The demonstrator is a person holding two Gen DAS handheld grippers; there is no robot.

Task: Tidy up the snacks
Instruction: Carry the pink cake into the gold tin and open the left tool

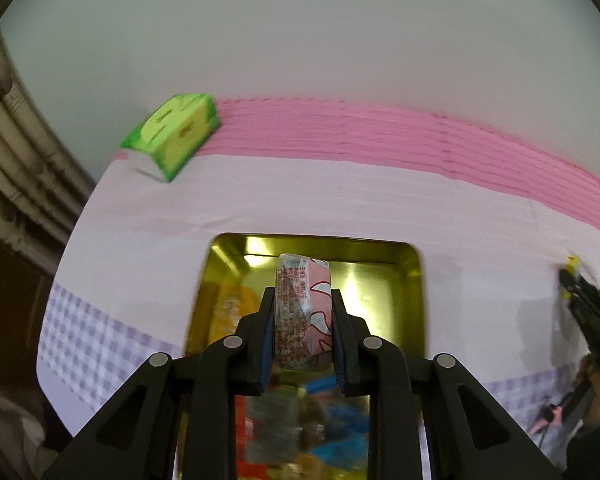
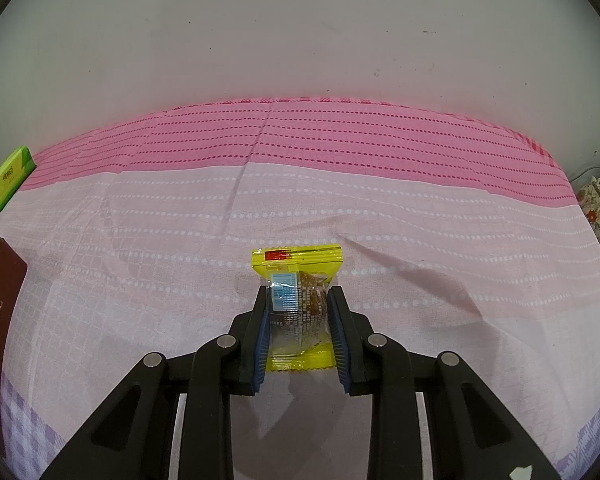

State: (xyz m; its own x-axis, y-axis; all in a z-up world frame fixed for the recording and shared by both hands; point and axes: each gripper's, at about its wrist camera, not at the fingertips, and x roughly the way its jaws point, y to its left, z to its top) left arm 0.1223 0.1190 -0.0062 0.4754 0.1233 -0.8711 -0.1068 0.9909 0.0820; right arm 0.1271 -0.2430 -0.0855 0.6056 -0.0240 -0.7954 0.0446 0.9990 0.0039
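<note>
While both grippers clamp a snack each, the sorting looks to be in its carrying step. The left gripper [image 1: 303,304] pinches a pink-and-white wrapped bar [image 1: 302,312] between its blue ribbed pads, holding it above the open gold tin [image 1: 414,280], whose floor is already scattered with bright wrappers [image 1: 300,420], blurred too much to name. The right gripper [image 2: 298,312] is closed on a yellow packet [image 2: 298,300], which lies flat on the pink cloth [image 2: 420,240] well apart from the tin; the right gripper also shows small at the right edge of the left view [image 1: 572,280].

My reading is that the bar goes into the tin next. That calls for lowering it toward a bare patch of the floor and easing the pads apart only once it is clear of the rim, then bringing the packet over.

The tin is thin metal, mirror-bright and slick, rectangular with rounded corners. The bar's wrapper is glossy crinkled film with a flat sealed end. The packet is part clear, showing a brown knobbly sweet, with saw-toothed seams at both ends. The cloth is soft woven cotton, lightly creased. A green tissue pack [image 1: 172,136] sits at its far corner, and a dark red lid [image 2: 0,300] marked TOFFEE lies to the left.
</note>
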